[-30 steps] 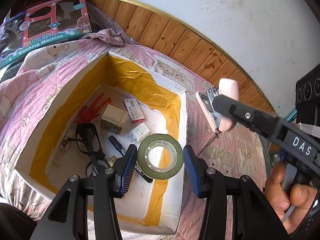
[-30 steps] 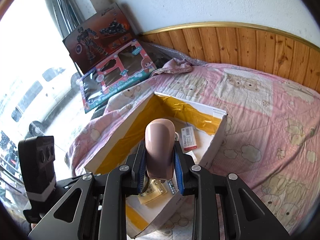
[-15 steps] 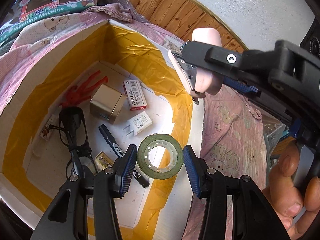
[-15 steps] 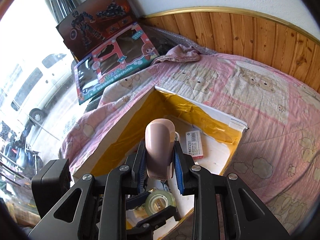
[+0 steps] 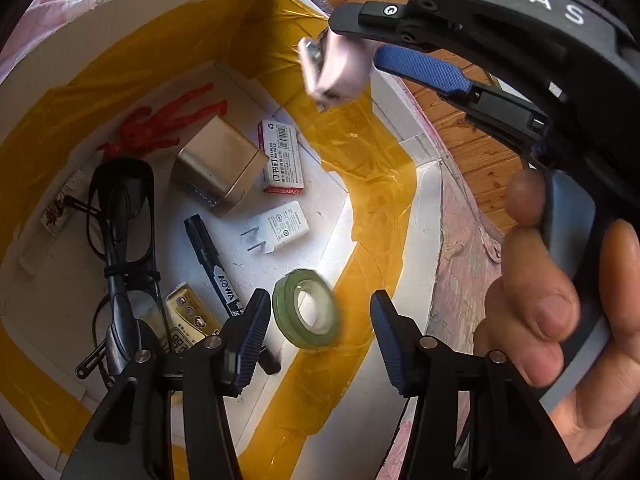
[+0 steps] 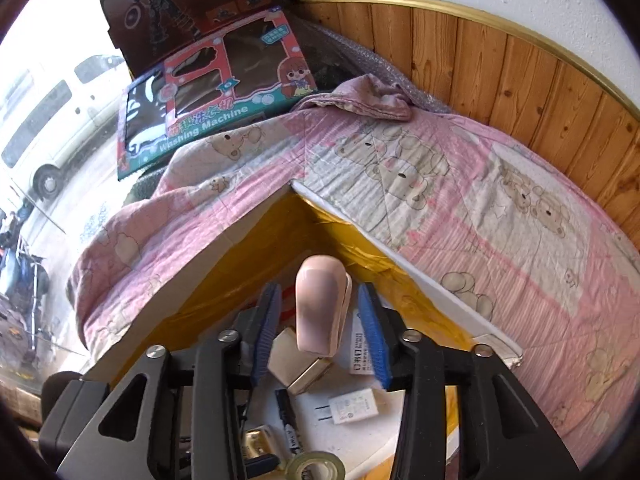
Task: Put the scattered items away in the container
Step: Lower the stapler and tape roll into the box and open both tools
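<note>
My left jaws wide, tape roll (image 5: 307, 314) loose between, above box (image 5: 430, 208); right jaws wide, stapler (image 6: 322, 306) upright between.

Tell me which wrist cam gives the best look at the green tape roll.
Left wrist. The green tape roll appears whole though slightly blurred, tilted between the open left gripper fingers, over the box. Right wrist shows only its top arc, cut by the frame's bottom edge.

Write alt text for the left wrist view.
Open left gripper above a white box lined with yellow tape, a green tape roll blurred between its fingers. Glasses, a marker and a charger lie inside.
</note>
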`<state>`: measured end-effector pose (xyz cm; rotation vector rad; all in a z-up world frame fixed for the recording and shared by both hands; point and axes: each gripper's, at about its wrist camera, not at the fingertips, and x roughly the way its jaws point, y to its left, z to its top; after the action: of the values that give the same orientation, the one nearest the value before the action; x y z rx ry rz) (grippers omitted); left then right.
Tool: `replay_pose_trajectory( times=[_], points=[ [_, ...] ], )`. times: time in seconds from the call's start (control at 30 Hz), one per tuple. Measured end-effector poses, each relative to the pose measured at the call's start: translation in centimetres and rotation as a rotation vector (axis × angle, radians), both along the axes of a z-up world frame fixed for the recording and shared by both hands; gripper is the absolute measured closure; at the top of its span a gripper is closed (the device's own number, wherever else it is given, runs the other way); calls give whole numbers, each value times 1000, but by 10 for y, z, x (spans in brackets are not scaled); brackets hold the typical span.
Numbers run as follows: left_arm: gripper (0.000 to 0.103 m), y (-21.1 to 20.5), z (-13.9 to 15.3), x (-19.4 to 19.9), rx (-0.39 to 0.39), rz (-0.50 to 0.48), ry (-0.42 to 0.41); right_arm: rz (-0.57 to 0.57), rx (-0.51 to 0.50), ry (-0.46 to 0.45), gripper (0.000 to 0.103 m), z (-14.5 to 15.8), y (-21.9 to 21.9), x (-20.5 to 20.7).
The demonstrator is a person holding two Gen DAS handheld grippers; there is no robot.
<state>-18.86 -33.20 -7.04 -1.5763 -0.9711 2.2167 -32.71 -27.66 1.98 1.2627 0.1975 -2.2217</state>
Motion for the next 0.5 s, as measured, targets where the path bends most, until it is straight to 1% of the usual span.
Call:
replay_pose_trajectory(
  times=[0.07,0.17,0.23,0.3,0.5],
  points=[
    [45,-6,3,3,-18,1,23,-6,-28,-21,51,0,9,1],
    [45,-13,7,9,-14,5,31,-26,-65,-46,51,4,26,10],
    [45,-17,11,16,-34,5,42,-29,-89,-62,51,7,37,21],
    [45,-19,19,26,-85,-4,67,-21,-89,-62,51,13,45,37],
    [45,-21,47,64,-262,-43,152,31,-49,-29,51,28,61,95]
  ],
)
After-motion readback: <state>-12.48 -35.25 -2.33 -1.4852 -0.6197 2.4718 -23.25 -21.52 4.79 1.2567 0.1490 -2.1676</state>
